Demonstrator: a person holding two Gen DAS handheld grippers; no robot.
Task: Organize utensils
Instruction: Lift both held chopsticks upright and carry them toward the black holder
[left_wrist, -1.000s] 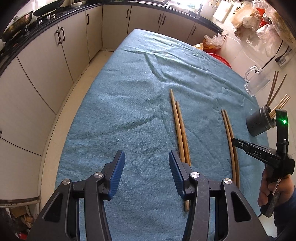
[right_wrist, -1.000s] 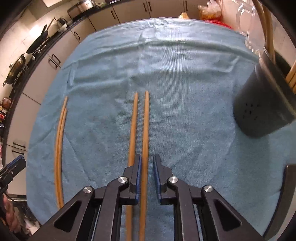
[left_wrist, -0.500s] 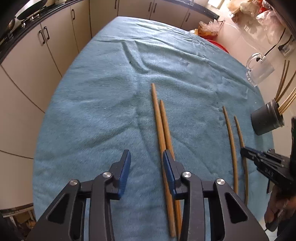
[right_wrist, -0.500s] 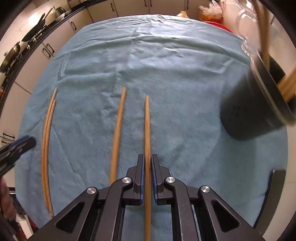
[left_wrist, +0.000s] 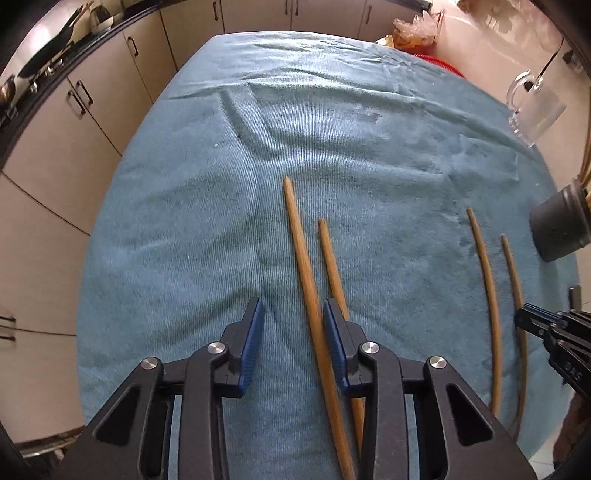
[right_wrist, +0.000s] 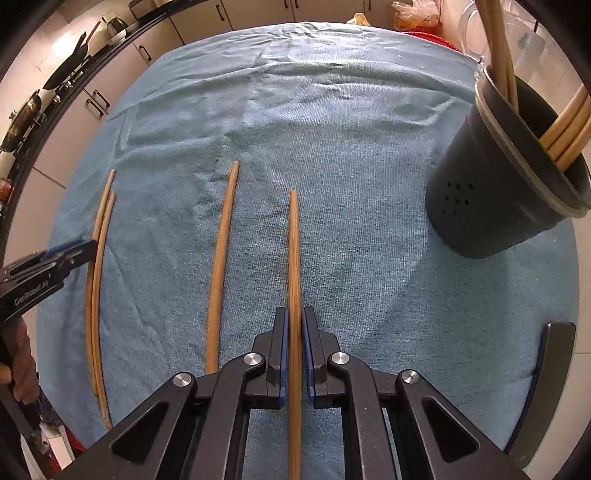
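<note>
Right gripper is clamped on one chopstick at its near end, toward the near edge of the blue towel. Risk: a long stick held by one end can be pivoted or dropped on the way to the dark holder at the right edge.

Left gripper has just been closing, not yet pressing; one stick of the left pair sits between the jaws, its mate under the right finger. Both may be caught, or one knocked aside.

Near stick ends are hidden under the grippers.
</note>
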